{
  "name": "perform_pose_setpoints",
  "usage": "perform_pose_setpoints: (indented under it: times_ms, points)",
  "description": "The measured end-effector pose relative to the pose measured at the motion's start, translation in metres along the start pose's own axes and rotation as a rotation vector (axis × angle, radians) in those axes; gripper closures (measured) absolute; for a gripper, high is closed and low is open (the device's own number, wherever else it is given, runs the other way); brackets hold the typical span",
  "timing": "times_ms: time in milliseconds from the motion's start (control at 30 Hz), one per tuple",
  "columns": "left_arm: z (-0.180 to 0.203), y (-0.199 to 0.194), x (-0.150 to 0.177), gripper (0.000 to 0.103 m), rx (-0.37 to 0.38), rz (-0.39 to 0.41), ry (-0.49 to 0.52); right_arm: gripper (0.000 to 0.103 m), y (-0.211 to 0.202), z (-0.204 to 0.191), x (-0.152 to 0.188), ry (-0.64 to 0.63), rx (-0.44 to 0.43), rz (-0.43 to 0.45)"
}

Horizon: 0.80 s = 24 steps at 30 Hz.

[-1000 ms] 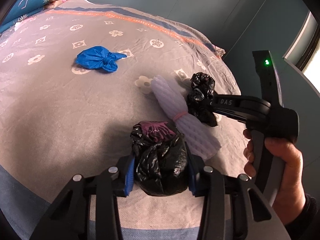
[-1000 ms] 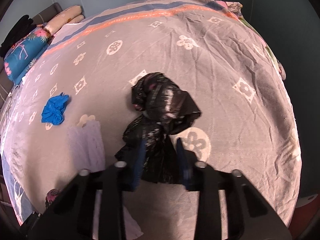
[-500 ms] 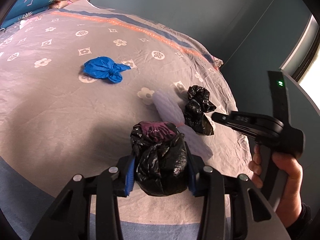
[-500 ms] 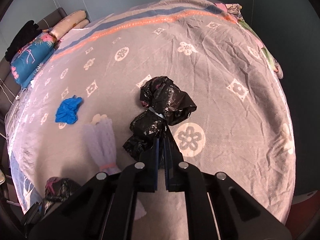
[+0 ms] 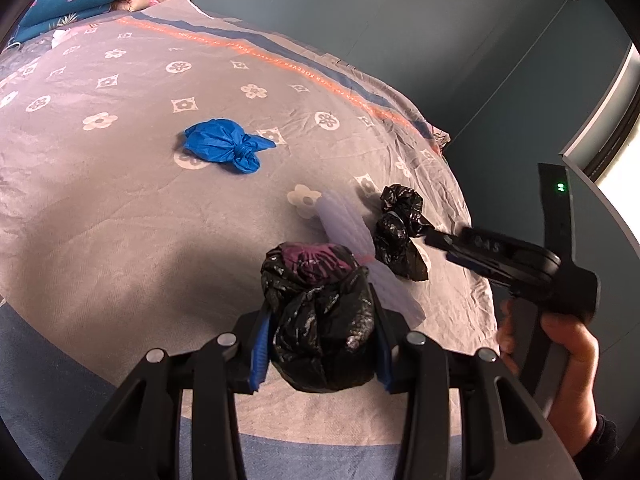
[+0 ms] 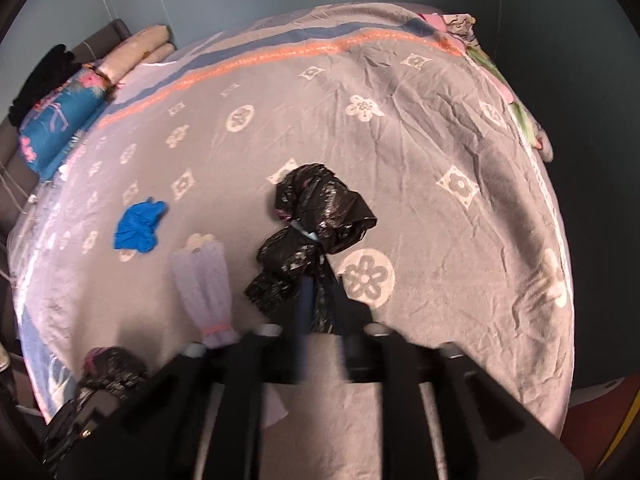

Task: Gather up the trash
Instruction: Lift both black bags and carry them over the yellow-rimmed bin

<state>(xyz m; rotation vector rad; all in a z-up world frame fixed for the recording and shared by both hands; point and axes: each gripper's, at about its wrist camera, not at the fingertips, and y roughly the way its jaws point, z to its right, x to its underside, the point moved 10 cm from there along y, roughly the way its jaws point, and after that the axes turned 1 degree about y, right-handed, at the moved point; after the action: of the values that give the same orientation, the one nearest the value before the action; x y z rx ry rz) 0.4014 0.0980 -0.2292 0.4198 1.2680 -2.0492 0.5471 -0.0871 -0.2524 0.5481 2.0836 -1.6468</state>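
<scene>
Bed (image 5: 120,208) wearing grey flower-print cover with orange and blue stripes. Blue floral pillow (image 6: 56,120) lying at headboard (image 6: 24,160) end. Teal walls (image 5: 380,20) surrounding. Daylight entering through window (image 5: 616,120) at right.

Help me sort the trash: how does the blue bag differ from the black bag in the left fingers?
The blue bag lies loose on the bedspread; the black bag is clamped in the left gripper. The blue bag looks smaller and flatter, the black bag rounder and fuller. Both are knotted plastic.
</scene>
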Motion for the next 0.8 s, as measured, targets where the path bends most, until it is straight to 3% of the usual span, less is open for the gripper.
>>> perform_pose_setpoints:
  times_ms: [33,67,300,367,400,467,633,800]
  points:
    - [-0.001,0.000,-0.001,0.065,0.000,0.000,-0.003,0.041,0.005,0.000,0.000,-0.008,0.025,-0.005]
    - [-0.002,0.000,-0.001,0.065,0.002,0.000,-0.008,0.047,0.010,-0.002,0.000,-0.015,0.038,-0.009]
    - [-0.005,0.002,-0.003,0.065,-0.016,0.002,0.003,0.052,0.058,-0.011,0.002,-0.032,0.115,-0.072]
    - [-0.005,0.001,-0.003,0.065,-0.015,0.005,0.005,0.080,0.058,-0.015,0.001,-0.051,0.130,-0.052]
    - [-0.005,0.001,-0.004,0.065,-0.015,0.006,0.006,0.084,0.056,-0.017,0.000,-0.055,0.128,-0.042]
    - [-0.006,0.000,-0.006,0.065,-0.021,0.014,0.006,0.090,0.046,-0.020,-0.002,-0.054,0.106,-0.017]
    - [-0.005,-0.002,-0.006,0.064,-0.025,0.021,0.012,0.092,0.006,-0.025,-0.001,-0.056,0.016,0.018]
    - [0.001,-0.009,-0.006,0.064,-0.033,0.039,0.039,0.092,-0.057,-0.031,0.021,-0.117,-0.070,0.051]
